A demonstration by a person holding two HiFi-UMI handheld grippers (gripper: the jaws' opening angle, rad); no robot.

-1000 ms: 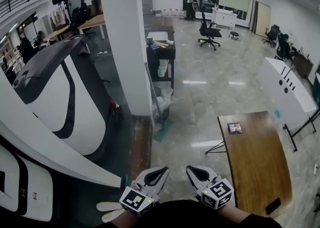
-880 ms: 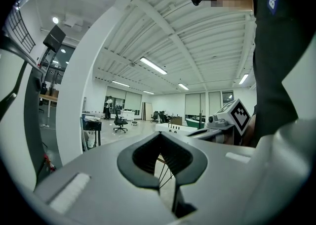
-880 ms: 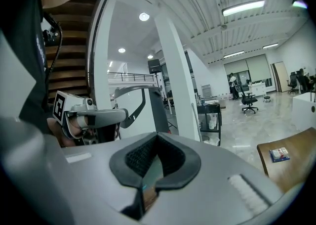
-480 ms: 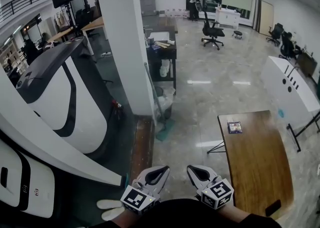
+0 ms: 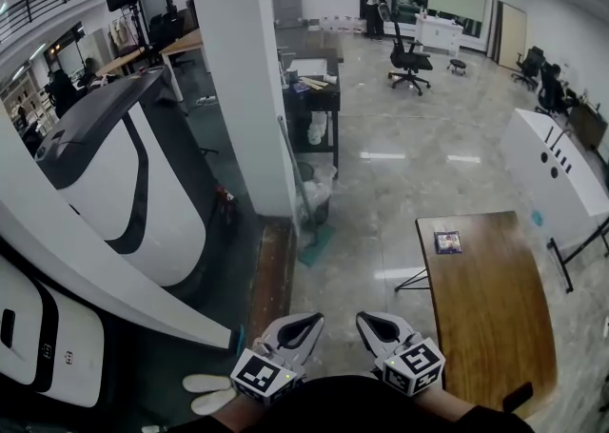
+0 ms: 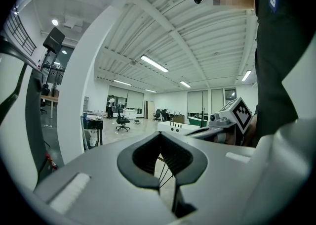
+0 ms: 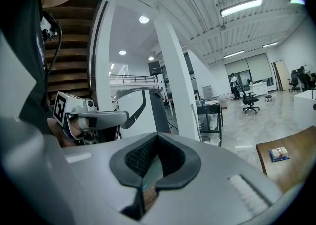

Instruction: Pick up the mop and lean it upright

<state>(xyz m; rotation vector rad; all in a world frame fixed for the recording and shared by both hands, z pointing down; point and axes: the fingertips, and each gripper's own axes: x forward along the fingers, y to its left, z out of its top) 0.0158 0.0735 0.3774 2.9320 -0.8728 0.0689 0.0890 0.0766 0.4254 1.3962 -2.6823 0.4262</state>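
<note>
The mop remains leaning upright against the pillar; left gripper and right gripper, jaws closed and empty, held well back, task apparently complete

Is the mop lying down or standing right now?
Standing: the mop has its head on the floor, and its handle rises steeply along the white pillar. Contact with the pillar cannot be told.

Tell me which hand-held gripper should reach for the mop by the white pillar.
Left, probably. The mop stands by the pillar ahead, more nearly in line with the left hand-held gripper than the right hand-held gripper. Both are shut, empty and equally far back, so the edge is slight.
</note>
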